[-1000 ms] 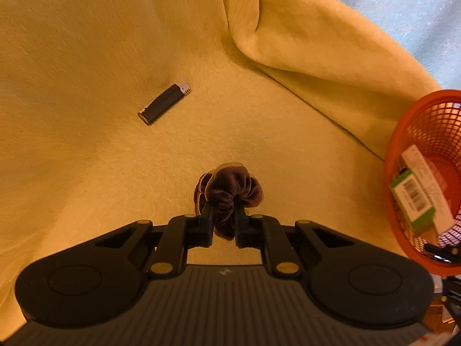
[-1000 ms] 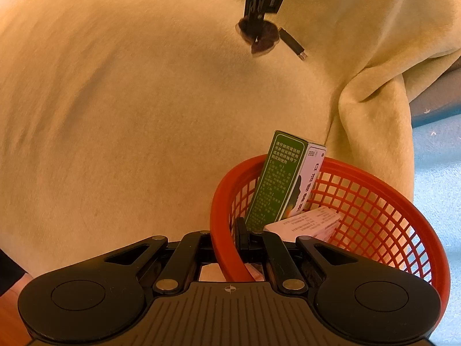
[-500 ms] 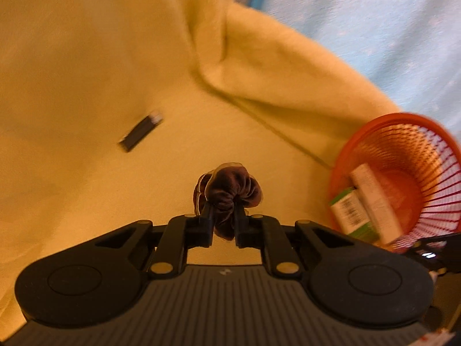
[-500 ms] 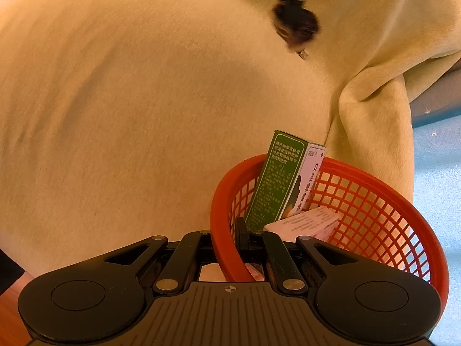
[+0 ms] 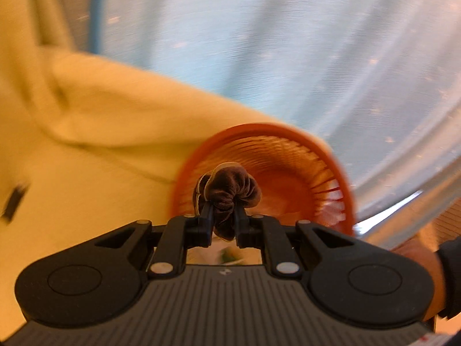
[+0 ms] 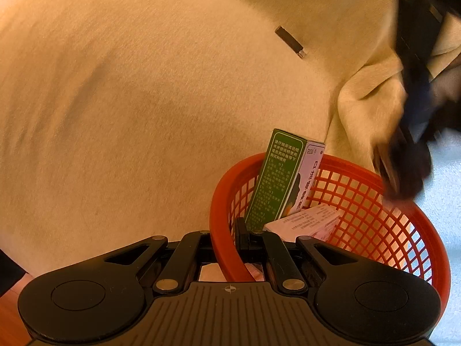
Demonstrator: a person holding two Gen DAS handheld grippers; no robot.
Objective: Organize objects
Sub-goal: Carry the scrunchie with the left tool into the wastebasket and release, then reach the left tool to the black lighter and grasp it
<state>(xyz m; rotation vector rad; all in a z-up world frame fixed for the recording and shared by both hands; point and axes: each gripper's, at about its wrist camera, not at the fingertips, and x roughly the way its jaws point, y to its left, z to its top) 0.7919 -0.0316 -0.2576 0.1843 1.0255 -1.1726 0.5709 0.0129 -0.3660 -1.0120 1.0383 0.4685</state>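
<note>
On the left of the left wrist view, a small black stick (image 5: 13, 203) is seen lying on the yellow blanket (image 5: 95, 132), blurred. At centre, the left gripper (image 5: 224, 214) is closed on a dark brown scrunchie (image 5: 229, 191), which is held above the opening of the orange basket (image 5: 340, 170). To the right, a hand (image 5: 415, 256) is visible beside the gripper body.

In the right wrist view, the same stick (image 6: 289, 41) is seen on the blanket (image 6: 144, 115), well apart from the basket (image 6: 222, 227). The basket's near rim is clamped between the closed fingers of the right gripper (image 6: 227, 235). A green box (image 6: 273, 178) is propped upright inside the basket, with a white and pink box (image 6: 305, 222) lying just beside it. At far right, the scrunchie (image 6: 409, 173) appears blurred over the far rim.
</note>
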